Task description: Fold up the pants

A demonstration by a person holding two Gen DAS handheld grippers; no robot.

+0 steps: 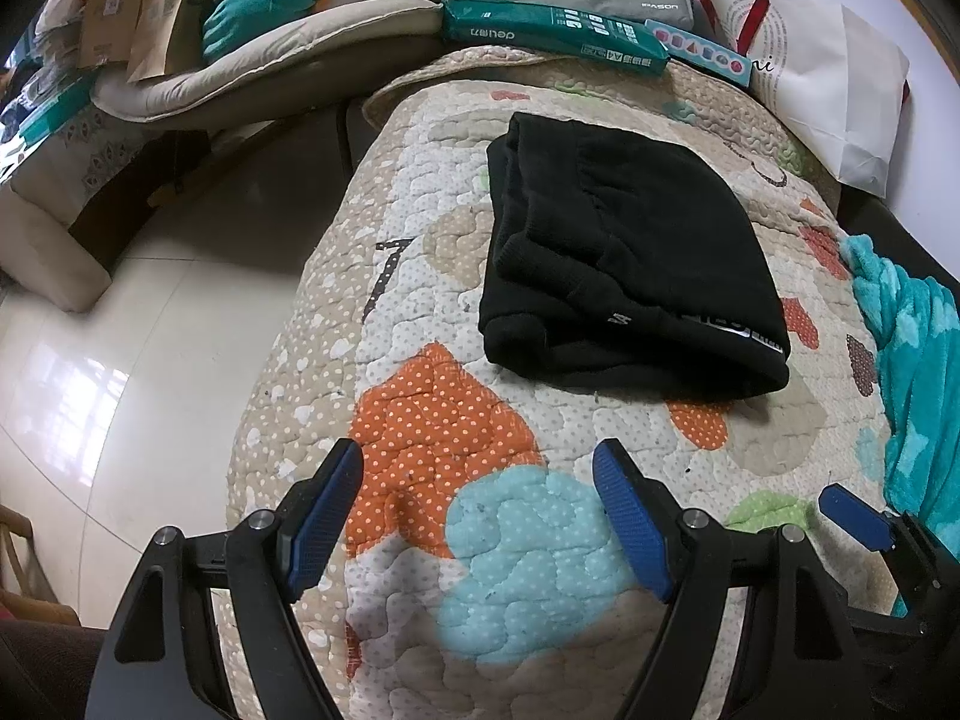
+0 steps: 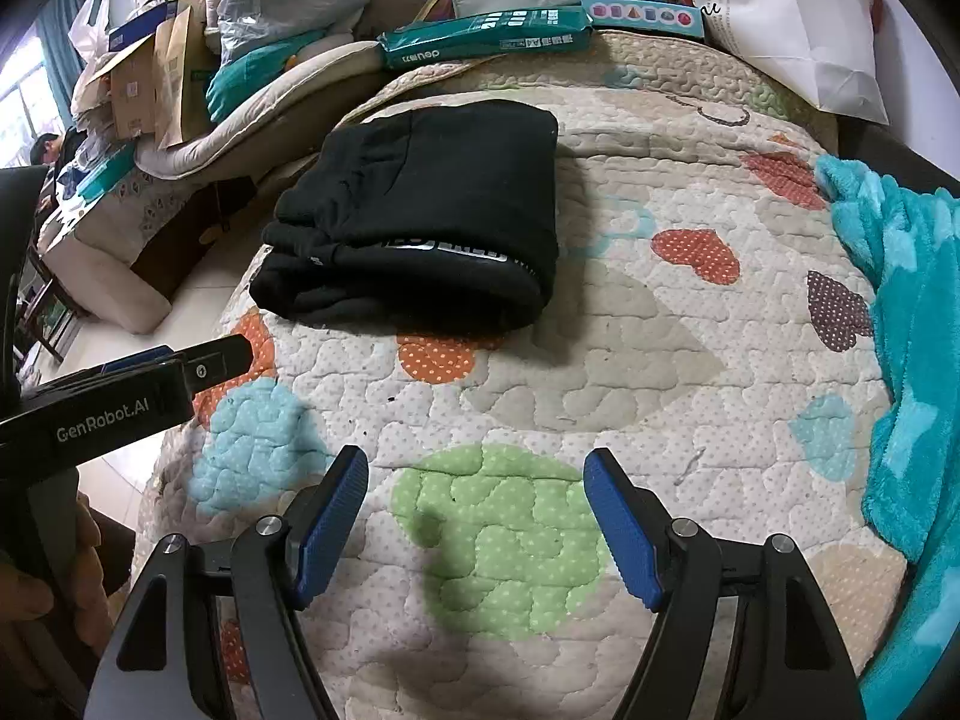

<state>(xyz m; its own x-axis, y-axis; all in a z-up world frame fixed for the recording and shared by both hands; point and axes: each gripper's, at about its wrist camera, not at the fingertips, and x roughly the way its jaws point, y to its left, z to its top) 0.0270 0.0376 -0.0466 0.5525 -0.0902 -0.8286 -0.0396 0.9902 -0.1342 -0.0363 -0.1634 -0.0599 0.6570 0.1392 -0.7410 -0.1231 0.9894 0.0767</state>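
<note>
My left gripper (image 1: 477, 507) spread wide and empty over the quilt's (image 1: 420, 300) near edge, my right gripper (image 2: 477, 510) likewise spread just beside it, folded black pants (image 1: 624, 258) beyond both, untouched, toward the quilt's far edge.

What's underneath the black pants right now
The folded black pants lie on the patchwork quilt. An orange heart patch pokes out from under their near edge. The rest of the pattern beneath them is covered, so it cannot be seen.
</note>
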